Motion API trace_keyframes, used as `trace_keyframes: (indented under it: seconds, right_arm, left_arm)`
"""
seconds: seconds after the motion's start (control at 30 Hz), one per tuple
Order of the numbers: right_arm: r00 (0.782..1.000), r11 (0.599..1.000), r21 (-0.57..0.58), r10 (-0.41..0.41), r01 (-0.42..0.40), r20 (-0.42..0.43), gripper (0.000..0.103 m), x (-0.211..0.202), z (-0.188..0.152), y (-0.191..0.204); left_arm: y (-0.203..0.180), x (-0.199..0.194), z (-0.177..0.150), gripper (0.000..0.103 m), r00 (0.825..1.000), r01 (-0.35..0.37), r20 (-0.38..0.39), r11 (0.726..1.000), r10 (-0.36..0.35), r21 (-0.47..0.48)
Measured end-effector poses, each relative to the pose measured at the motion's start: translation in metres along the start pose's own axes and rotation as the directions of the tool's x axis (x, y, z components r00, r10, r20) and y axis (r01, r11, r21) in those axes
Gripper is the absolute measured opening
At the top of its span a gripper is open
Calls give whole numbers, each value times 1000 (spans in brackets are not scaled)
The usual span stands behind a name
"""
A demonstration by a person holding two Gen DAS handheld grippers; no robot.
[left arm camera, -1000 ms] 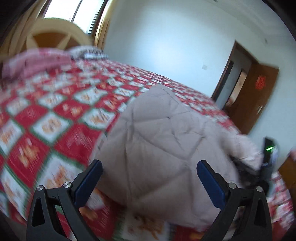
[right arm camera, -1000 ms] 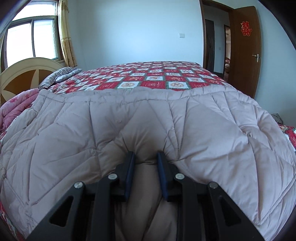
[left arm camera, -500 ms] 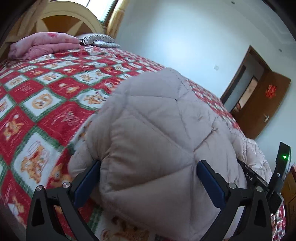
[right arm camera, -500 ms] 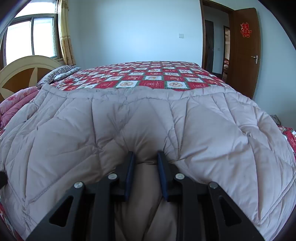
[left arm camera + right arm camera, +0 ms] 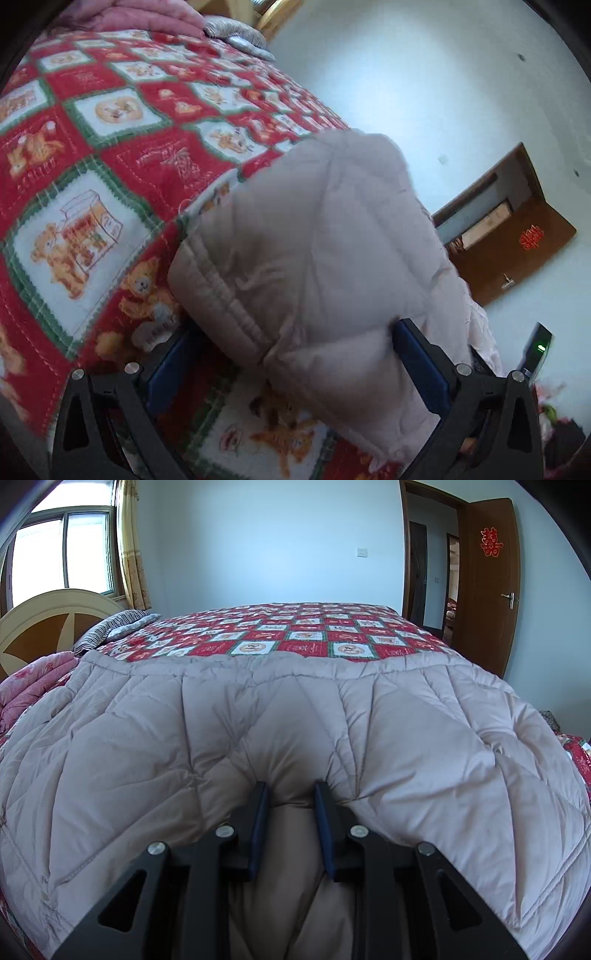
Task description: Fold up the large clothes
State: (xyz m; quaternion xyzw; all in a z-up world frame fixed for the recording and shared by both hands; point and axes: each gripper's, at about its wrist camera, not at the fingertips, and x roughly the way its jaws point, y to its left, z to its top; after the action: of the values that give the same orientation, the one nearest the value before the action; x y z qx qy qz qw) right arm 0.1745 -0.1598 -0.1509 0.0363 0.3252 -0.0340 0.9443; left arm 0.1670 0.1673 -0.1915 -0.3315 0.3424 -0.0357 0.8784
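**Two hand-held grippers at one quilted garment on the bed**

Left wrist view: the left hand-held gripper (image 5: 291, 354) stands with its jaws spread wide at the lower frame. A blurred corner of the beige quilted coat (image 5: 317, 258) bulges between the blue fingers (image 5: 419, 360), filling centre frame. It lies on the red patchwork bedspread (image 5: 92, 147), which covers the left half. A brown door (image 5: 517, 251) sits at right.

Right wrist view: the right hand-held gripper (image 5: 290, 805) is clamped on a pinched fold of the coat (image 5: 147, 746) at lower centre. The garment spreads across the whole lower frame, over the bedspread (image 5: 295, 627). A headboard (image 5: 48, 627) and window (image 5: 62, 554) occupy the upper left.
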Motion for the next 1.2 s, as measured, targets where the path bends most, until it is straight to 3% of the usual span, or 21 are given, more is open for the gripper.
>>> trace_keyframes:
  seconds: [0.03,0.1,0.23,0.3,0.37,0.5,0.53,0.6,0.63,0.7,0.8,1.0,1.07,1.2]
  right_arm:
    - [1000,1000,-1,-2,2,-1,29,0,0,0]
    - [1000,1000,-2,-2,2,-1,29,0,0,-1]
    - [1000,1000,-2,-3,3,0,29,0,0,-1]
    - [1000,1000,-3,-3,3,-1,29,0,0,-2]
    - [1000,1000,-1,-3,3,-6,29,1,1,-2]
    - [1000,1000,19,6,-6,-1,28,-14,7,-6]
    - [999,999,36,26,-28,46,28,-29,8,-7]
    - [993,998,1,68,-69,98,28,-49,8,0]
    - [991,996,-50,84,-79,102,28,-56,7,9]
    - [991,989,-100,116,-108,69,28,-55,1,21]
    - [992,991,-65,119,-120,-29,28,-25,-17,22]
    - [980,982,-1,190,-191,-65,28,-6,-21,3]
    - [969,971,53,236,-233,-77,28,-3,-21,-8]
    - [939,932,175,335,-318,-80,26,-11,-11,-32]
  left_arm:
    - [-7,1,2,102,999,2,37,1000,-2,14]
    - [-14,9,10,102,1000,4,13,1000,-4,-4]
    - [-14,24,28,102,996,89,31,990,-86,-108]
    - [-12,36,30,102,997,74,32,987,-70,-142]
    - [-18,34,28,102,995,70,72,990,-61,-122]
    - [-27,34,26,100,996,56,65,998,-54,-31]
    - [-26,34,27,96,996,60,64,998,-58,-24]
    - [-26,33,28,71,996,57,67,998,-57,2]
    - [-28,33,28,69,996,58,67,998,-59,19]
    - [-37,31,30,56,995,51,83,995,-58,81]
    - [-51,28,35,43,992,64,100,984,-81,164]
    - [-99,11,41,33,978,107,129,924,-164,367]
    - [-123,3,37,33,972,118,132,889,-195,443]
    - [-174,-12,25,33,964,99,139,790,-228,605]
